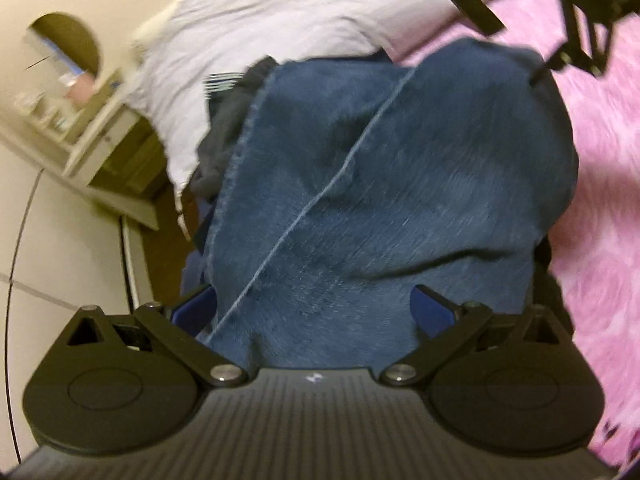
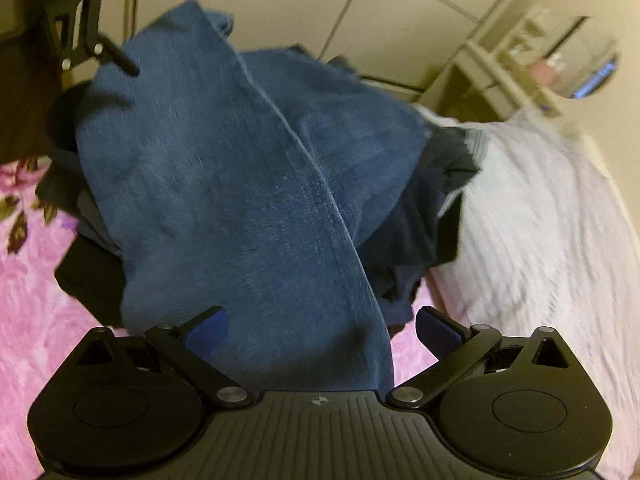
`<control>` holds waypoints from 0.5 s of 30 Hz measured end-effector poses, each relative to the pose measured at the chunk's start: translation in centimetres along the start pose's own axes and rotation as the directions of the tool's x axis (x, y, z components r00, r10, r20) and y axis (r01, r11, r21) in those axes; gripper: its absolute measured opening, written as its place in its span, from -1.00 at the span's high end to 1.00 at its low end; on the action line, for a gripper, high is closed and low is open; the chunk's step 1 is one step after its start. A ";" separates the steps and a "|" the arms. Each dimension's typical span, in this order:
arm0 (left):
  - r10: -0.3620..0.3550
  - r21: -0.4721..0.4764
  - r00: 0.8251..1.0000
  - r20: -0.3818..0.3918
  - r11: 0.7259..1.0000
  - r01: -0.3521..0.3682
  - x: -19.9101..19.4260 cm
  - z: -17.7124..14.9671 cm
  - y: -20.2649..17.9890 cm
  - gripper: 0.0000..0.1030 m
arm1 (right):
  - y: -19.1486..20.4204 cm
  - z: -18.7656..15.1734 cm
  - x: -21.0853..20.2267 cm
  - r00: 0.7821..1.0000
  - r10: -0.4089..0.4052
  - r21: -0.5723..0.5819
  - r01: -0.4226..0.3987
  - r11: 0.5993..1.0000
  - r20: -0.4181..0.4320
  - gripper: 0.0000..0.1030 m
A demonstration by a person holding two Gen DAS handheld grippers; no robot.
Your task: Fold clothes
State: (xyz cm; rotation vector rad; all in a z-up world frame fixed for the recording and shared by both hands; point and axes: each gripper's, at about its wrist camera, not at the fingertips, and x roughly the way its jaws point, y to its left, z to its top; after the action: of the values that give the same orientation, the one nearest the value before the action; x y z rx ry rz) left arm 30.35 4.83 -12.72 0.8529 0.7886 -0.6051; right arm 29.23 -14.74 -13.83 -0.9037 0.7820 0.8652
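Blue fleece garment (image 1: 360, 184), plush and crossed by one pale stitched seam, is seen draped between the two grippers above a pink fluffy bed cover (image 1: 600, 200). In the left wrist view the cloth runs right down into the left gripper (image 1: 316, 312), whose blue-padded fingers stand wide apart on either side of the fabric; whether the cloth is pinched deeper in cannot be told. The right gripper (image 2: 320, 328) is shown likewise, its fingers spread wide with the blue fleece lying between them and over the body of the tool. Both views are blurred.

The step in hand is judged to be the lifting or spreading of the garment ahead of a fold; no fold can yet be made out. The next move would call for a firm hold on two matching edges or corners, so that the cloth can be laid flat on the bed cover and one half brought over the other along the seam.

Counted: one blue fleece garment, two grippers, one pale lilac-white bedsheet or pillow (image 1: 260, 12) beside it, and at least one dark navy piece of clothing (image 2: 416, 216) bunched beneath, though how many dark pieces lie there cannot be told.
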 end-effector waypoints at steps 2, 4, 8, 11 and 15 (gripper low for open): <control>-0.028 0.057 0.999 -0.024 0.998 0.030 1.5 -0.3 0.4 -0.96 | -0.7 0.5 1.7 0.998 0.048 -0.055 -0.049 0.997 -0.027 -0.99; -0.054 0.103 0.997 -0.049 0.993 0.059 2.6 -0.6 0.8 -0.96 | -1.3 1.0 3.0 0.993 0.098 -0.093 -0.104 0.990 -0.061 -0.99; -0.103 0.123 0.993 -0.050 0.986 0.109 3.9 -0.7 2.0 -0.97 | -2.3 1.1 4.9 0.975 0.188 -0.075 -0.198 0.977 -0.118 -0.99; -0.116 0.139 0.992 -0.048 0.983 0.122 4.2 -0.7 2.6 -0.97 | -2.6 0.9 5.2 0.967 0.221 -0.028 -0.226 0.974 -0.127 -0.34; -0.125 0.164 0.991 -0.050 0.978 0.132 4.1 -0.5 2.7 -0.97 | -1.7 0.1 4.0 0.978 0.173 -0.036 -0.178 0.983 -0.118 0.44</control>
State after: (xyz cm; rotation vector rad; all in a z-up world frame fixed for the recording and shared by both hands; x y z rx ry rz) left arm 34.51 6.08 -15.03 0.9746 0.8414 -0.7796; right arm 32.53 -14.07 -16.63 -0.9419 0.9551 0.9960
